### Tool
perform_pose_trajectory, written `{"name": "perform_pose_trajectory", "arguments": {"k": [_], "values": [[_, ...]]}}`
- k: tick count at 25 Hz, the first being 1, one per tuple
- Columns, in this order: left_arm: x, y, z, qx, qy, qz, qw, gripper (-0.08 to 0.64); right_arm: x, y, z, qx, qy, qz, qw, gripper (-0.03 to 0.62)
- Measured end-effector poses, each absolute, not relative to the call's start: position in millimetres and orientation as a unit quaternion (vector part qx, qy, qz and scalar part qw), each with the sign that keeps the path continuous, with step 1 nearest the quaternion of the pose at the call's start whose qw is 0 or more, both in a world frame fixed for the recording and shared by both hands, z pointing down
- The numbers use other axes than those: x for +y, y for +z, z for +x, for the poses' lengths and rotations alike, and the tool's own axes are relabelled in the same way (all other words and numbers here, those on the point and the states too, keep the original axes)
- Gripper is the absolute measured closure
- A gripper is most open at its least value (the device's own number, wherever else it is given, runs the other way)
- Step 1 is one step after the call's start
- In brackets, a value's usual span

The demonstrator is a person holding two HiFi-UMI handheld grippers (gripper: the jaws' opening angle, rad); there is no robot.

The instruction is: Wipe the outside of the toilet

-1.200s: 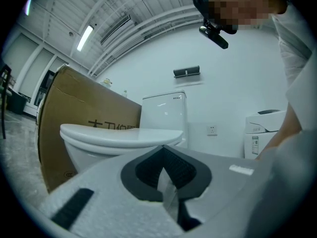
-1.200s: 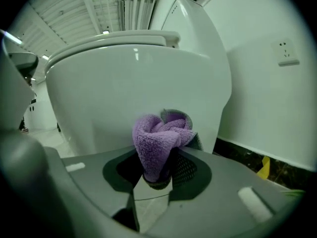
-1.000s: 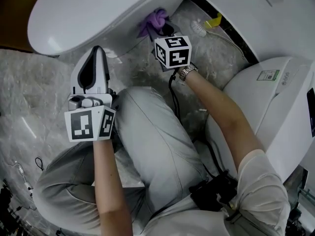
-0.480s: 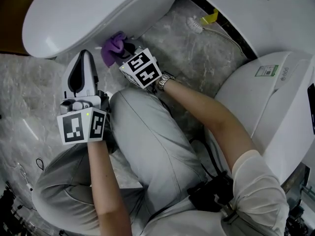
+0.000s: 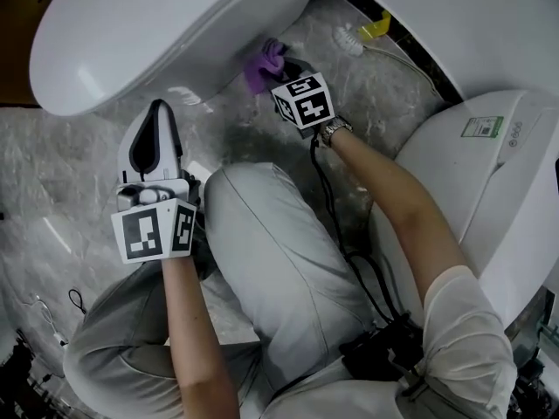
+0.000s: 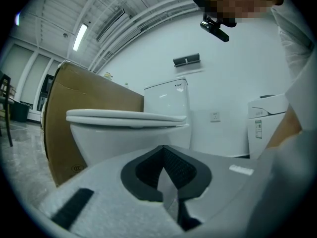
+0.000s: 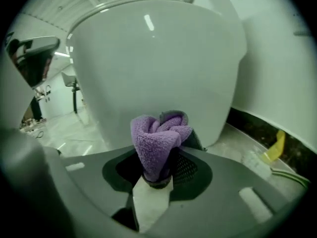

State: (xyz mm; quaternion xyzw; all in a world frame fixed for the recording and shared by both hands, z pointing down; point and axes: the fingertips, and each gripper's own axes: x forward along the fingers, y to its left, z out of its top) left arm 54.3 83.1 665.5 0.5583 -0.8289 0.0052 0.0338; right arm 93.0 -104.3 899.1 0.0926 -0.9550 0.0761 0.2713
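Observation:
A white toilet (image 5: 166, 24) stands at the top left in the head view; its bowl (image 7: 153, 68) fills the right gripper view. My right gripper (image 5: 278, 70) is shut on a bunched purple cloth (image 5: 262, 66), held against the lower side of the bowl near the floor. The cloth (image 7: 158, 143) sticks up from between the jaws. My left gripper (image 5: 154, 138) hovers over the marble floor beside my knee, shut with nothing in it; its view shows the toilet (image 6: 126, 133) from the side.
A second white toilet (image 5: 489, 173) stands at the right. A yellow-handled brush (image 5: 367, 37) lies by the wall base. A black cable (image 5: 336, 225) trails from the right gripper across my leg. A brown cardboard box (image 6: 84, 118) stands behind the toilet.
My right gripper with the cloth swung left along the bowl's underside, then back right and up toward the wall. The left gripper barely shifted.

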Motion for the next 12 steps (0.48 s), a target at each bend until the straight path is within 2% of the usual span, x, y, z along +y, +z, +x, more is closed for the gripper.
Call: {"name": "perform_pose_trajectory", "arguments": {"k": [5,12], "values": [[83,689,39,-0.835,0.006,0.548,0.043,0.554,-211,926,110,-0.923,0.089,0.238,0.291,0.453],[79,702,13,-0.832,0.005,0.554,0.042,0.554,-273,949,90,-0.887,0.112,0.333,0.301,0.453]]}}
